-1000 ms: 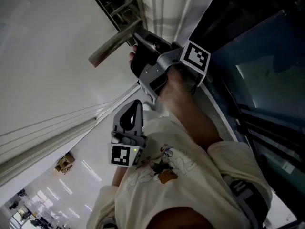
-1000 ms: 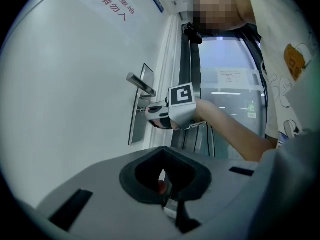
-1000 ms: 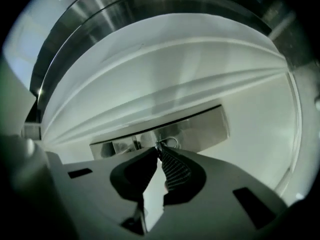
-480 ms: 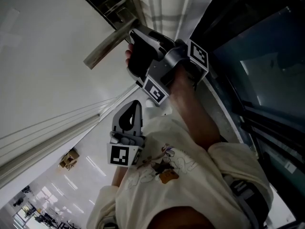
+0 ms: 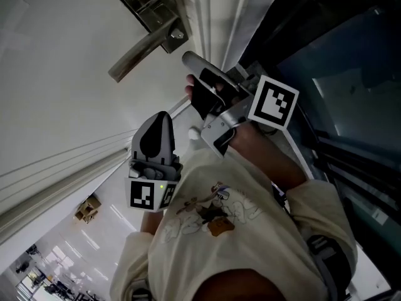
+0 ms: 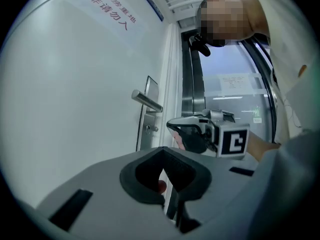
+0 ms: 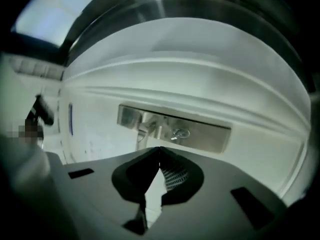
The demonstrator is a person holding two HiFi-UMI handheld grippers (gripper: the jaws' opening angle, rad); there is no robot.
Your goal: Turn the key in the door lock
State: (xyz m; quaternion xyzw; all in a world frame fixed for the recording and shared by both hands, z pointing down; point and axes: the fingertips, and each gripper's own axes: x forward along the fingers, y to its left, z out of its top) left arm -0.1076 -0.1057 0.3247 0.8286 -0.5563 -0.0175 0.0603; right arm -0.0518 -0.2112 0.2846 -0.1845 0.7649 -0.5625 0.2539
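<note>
In the head view, a brushed-metal lock plate (image 5: 150,8) is seen set near the edge of a plain white door (image 5: 62,74), with a straight grey metal lever handle (image 5: 138,55) reaching out from it across the door. A small silver key (image 5: 180,35) is made out at the round cylinder at the plate's end just past the lever, too small for detail. The right gripper (image 5: 188,58) is held in a black-gloved hand (image 5: 210,96) just off that end of the plate, apart from the key. The left gripper (image 5: 161,115) is carried farther from the plate, in front of a cream printed shirt (image 5: 219,231). In the left gripper view, the left gripper (image 6: 163,150) is shown clenched, its tips pressed together with nothing gripped, and it is pointed toward the plate (image 6: 148,121). The lever (image 6: 146,100) is seen above the key (image 6: 148,128), which juts from the plate's lower part; the right gripper (image 6: 171,124) is found just beside the plate, not touching it. Red lettering (image 6: 112,11) is printed on the door well above the plate. In the right gripper view, the right gripper (image 7: 159,149) is seen clamped tip to tip on nothing, aimed at the plate (image 7: 200,134), with the key (image 7: 179,132) in the cylinder just beyond the tips and the lever's root (image 7: 145,124) beside it.
</note>
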